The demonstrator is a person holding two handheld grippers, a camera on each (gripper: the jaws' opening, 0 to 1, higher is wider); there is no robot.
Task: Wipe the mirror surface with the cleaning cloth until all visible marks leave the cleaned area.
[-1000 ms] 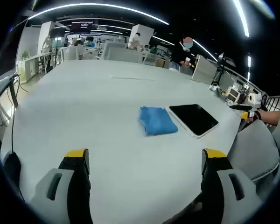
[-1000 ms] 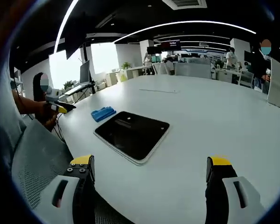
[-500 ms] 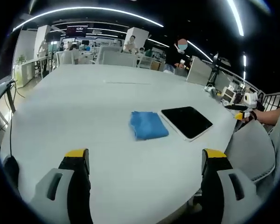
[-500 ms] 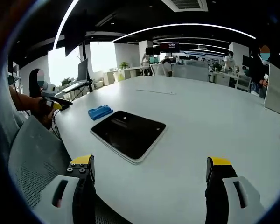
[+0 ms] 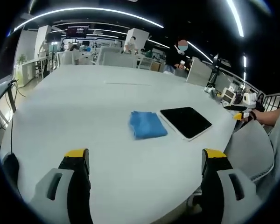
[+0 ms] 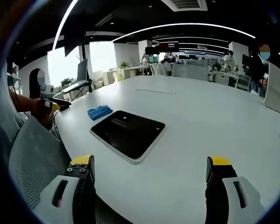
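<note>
Nearest: my left gripper (image 5: 142, 161) and right gripper (image 6: 150, 167), jaws spread, empty, both over the white table (image 5: 84, 102). Beyond: blue cleaning cloth (image 5: 147, 124), folded, just beside the dark mirror (image 5: 185, 122) near the table edge. Far: chairs, desks, people. Step in hand: approach, wiping not begun. Next: pinch the cloth, carry it onto the mirror.
</note>
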